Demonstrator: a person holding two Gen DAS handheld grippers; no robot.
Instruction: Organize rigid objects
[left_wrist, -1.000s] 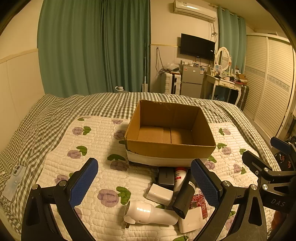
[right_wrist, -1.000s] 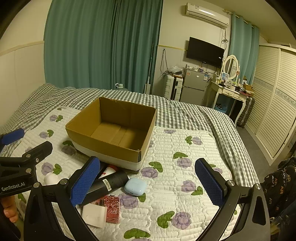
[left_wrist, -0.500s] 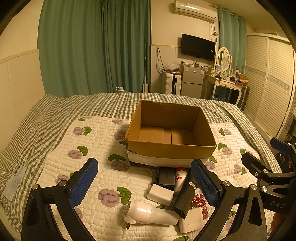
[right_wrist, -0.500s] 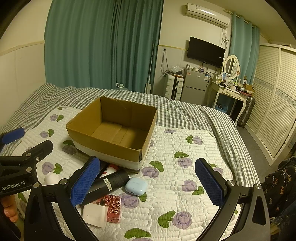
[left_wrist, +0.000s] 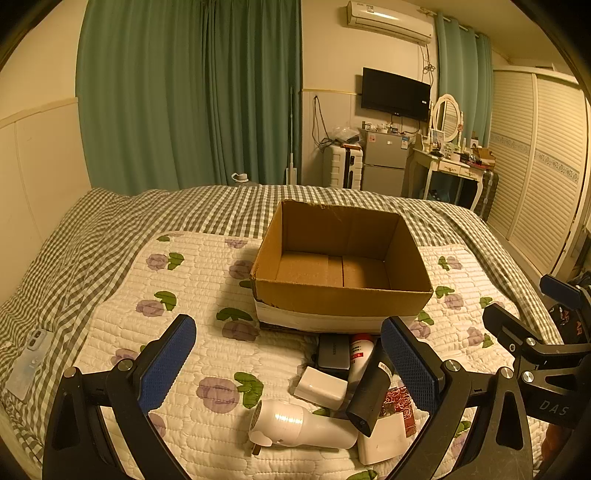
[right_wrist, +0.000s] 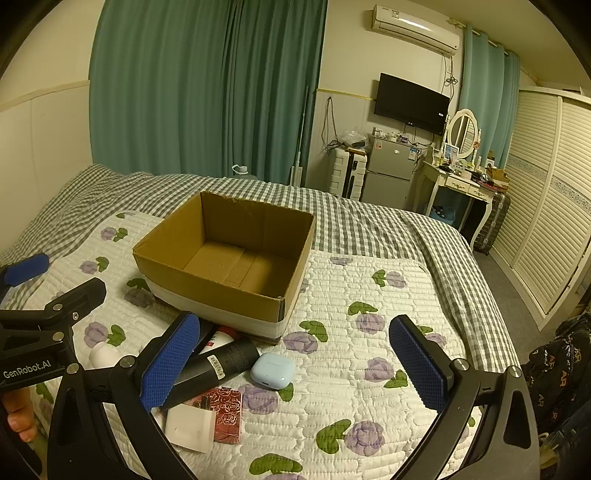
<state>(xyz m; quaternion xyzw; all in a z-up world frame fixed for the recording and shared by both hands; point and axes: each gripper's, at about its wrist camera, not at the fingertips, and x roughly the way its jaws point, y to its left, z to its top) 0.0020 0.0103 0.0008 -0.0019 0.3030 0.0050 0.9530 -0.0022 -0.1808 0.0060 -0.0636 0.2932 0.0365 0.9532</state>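
- On the quilt (left_wrist: 192, 280), beside an open cardboard box (left_wrist: 341, 264): cluttered pile, black cylinder (right_wrist: 218, 363) partly hidden.
- Left gripper (left_wrist: 288, 363) spread wide, holding nothing.
- Right gripper (right_wrist: 295, 360) likewise apart.

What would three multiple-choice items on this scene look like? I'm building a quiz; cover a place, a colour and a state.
1. Where does the earbud case lie?
A. in the box
B. on the quilt, in front of the box
C. on the dresser

2. What colour are the gripper pads?
A. blue
B. red
C. white

3. What is the state of the box?
A. taped shut
B. open and empty
C. open and full

Answers: 1 B, the case sits on the quilt near the box's front corner. 2 A, both views show blue pads. 3 B, only the bare cardboard floor shows inside.
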